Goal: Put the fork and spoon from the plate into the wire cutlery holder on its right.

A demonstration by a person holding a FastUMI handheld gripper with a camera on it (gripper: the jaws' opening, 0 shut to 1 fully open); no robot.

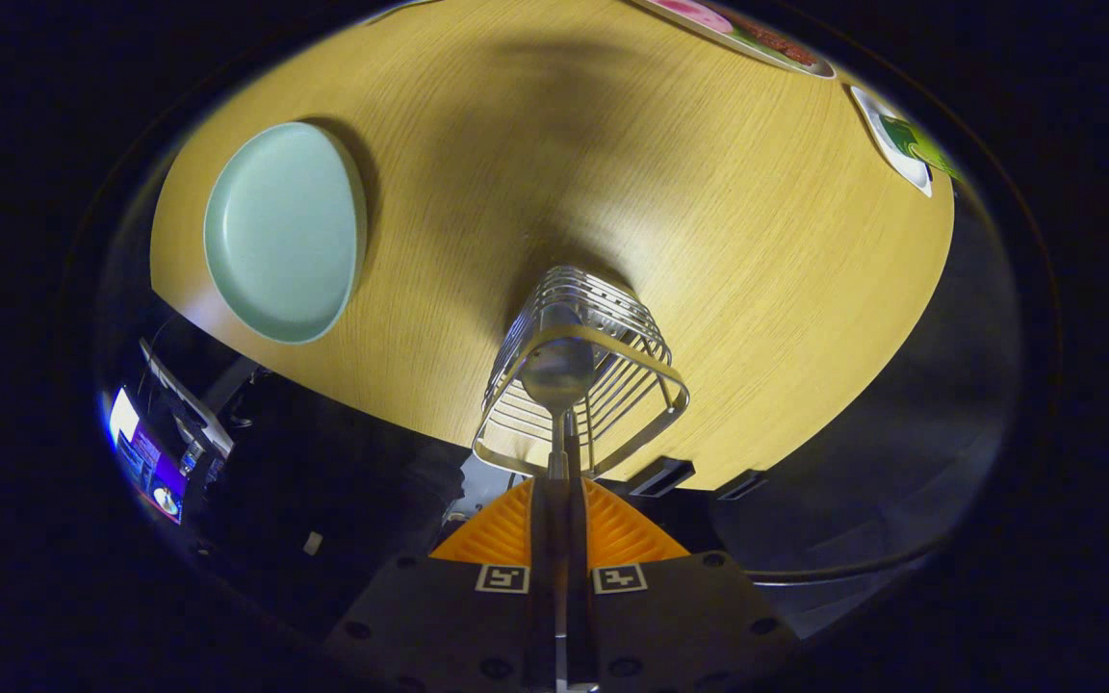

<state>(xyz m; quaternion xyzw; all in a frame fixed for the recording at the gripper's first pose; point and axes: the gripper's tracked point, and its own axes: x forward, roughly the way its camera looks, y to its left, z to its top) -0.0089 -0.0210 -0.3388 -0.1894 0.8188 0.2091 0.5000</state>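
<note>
Spoon held over the wire cutlery holder.

The gripper (pixel 560 500) is seen with its jaws pressed together on the handle of the spoon (pixel 557 371); the spoon's bowl is poised over the open top of the wire cutlery holder (pixel 581 375), which stands at the near edge of the wooden surface (pixel 670 202); the pale green plate (pixel 283 231) lies well apart, by the surface's left edge; the fork cannot be made out.
</note>
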